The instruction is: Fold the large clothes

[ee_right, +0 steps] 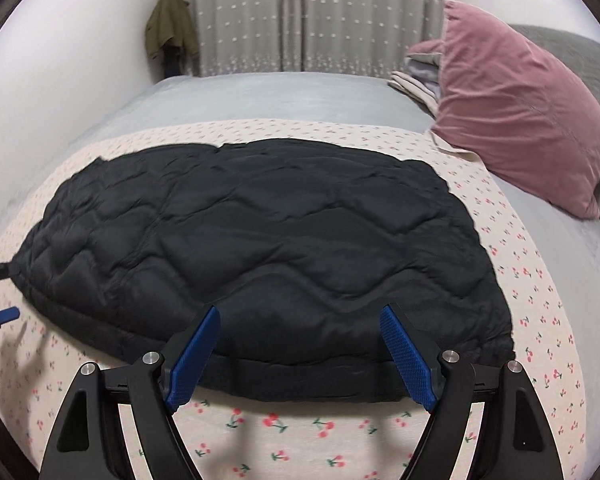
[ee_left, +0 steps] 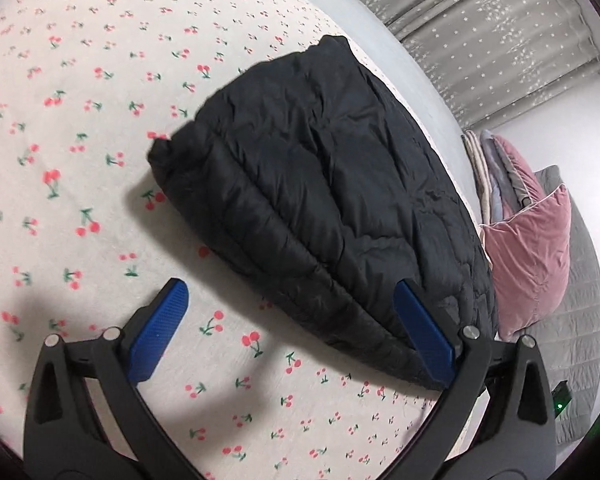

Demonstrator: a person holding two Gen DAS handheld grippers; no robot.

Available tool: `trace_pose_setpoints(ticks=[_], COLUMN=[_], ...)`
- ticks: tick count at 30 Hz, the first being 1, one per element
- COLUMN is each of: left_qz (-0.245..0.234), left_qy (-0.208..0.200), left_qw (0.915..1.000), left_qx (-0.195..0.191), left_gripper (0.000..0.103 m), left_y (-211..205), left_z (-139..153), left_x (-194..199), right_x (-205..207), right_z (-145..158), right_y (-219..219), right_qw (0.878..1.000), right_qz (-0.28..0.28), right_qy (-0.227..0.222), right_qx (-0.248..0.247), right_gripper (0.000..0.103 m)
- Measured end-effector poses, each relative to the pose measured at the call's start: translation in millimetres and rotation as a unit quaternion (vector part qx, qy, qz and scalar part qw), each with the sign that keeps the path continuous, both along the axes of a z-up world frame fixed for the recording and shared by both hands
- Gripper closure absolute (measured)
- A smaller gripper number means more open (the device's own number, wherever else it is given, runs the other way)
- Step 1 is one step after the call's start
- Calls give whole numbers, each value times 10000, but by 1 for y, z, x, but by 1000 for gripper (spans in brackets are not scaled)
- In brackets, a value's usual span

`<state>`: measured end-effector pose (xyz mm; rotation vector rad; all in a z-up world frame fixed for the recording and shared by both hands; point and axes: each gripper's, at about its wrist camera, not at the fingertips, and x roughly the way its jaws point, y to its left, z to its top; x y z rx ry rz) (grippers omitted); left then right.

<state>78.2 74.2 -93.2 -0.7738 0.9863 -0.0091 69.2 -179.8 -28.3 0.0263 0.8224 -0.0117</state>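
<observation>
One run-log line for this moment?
left gripper: open, at jacket end | right gripper: open, at near edge | black quilted jacket: folded, flat on cherry-print sheet

Soft indoor light, fisheye-bent edges, slight blur

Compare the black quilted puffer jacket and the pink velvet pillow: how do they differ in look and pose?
The black quilted puffer jacket lies flat and folded on the cherry-print sheet; the pink velvet pillow stands propped up beside it. The jacket has wavy stitched channels, while the pillow is smooth with soft creases. The jacket looks wider than the pillow. Both are soft, padded things on the bed.
</observation>
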Motion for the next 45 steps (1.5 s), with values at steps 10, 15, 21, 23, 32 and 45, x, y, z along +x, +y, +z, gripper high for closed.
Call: trace_pose_setpoints(ticks=[10,15,21,23,32,45], left_qz=[302,634,1091,1108,649,814], left_qy=[-625,-881,-979,-1052,-1330,-1924], left_qw=[9965,9937,9892,9881,9877,9643], left_qx=[-469,-273,52,152,514,1627], left_gripper=[1,1,37,54,80,82], left_y=[-21,-30,-33,-33,-16,39], left_z=[-21,-20,-16,-11,30,69], left_x=[22,39,47,48,33,-30], right_x=[9,13,12,11,2,0], right_z=[-8,-10,-11,-11,-5,5], right_y=[24,28,30,29,30,76], right_qw=[9999,9998,9999,9998,9998,9958], right_qz=[39,37,40,49,119,799], right_qy=[37,61,55,51,-34,-280], right_qx=[85,166,145,160,154,340], right_gripper=[20,20,20,20,20,20])
